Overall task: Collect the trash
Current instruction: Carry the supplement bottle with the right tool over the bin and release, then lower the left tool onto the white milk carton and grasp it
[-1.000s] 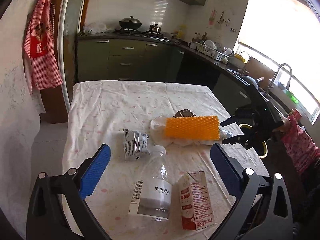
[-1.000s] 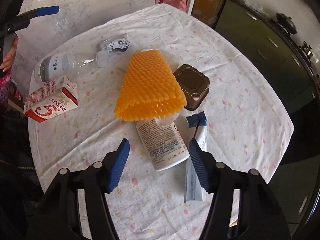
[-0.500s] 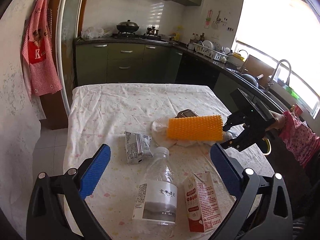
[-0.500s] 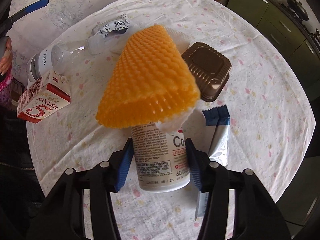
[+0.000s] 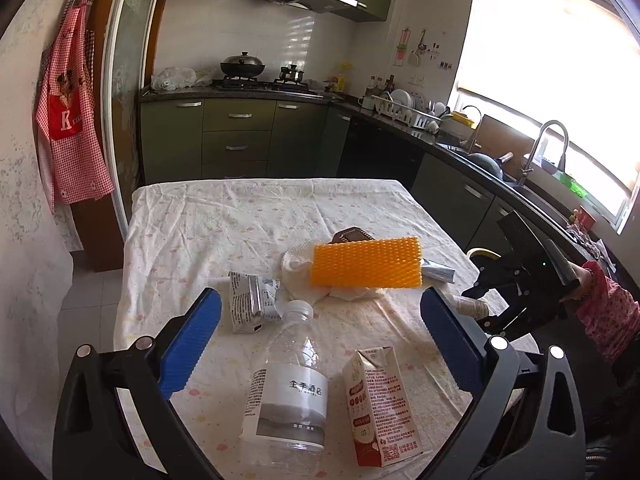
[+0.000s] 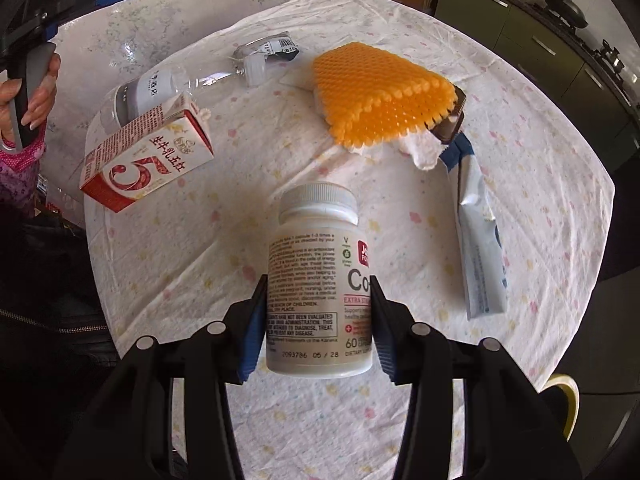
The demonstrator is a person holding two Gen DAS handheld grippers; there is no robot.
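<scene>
My right gripper (image 6: 318, 320) is shut on a white supplement bottle (image 6: 316, 264) and holds it above the table; it also shows in the left wrist view (image 5: 470, 305). My left gripper (image 5: 320, 332) is open and empty over a clear plastic bottle (image 5: 290, 388) and a red milk carton (image 5: 380, 404). On the cloth also lie an orange spiky mat (image 6: 384, 96) over a white tissue (image 6: 422, 150), a brown tray (image 6: 450, 124), a crushed silver carton (image 5: 250, 300) and a white-blue wrapper (image 6: 480, 256).
The table (image 5: 224, 220) has a white spotted cloth. Green kitchen cabinets (image 5: 236, 140), a stove and a sink counter stand behind and to the right. A red apron (image 5: 72, 120) hangs on the left wall.
My right gripper has closed on the white supplement bottle, pulled it from under the orange mat and lifted it back toward the table edge. The left gripper stays open, tilted up slightly.
</scene>
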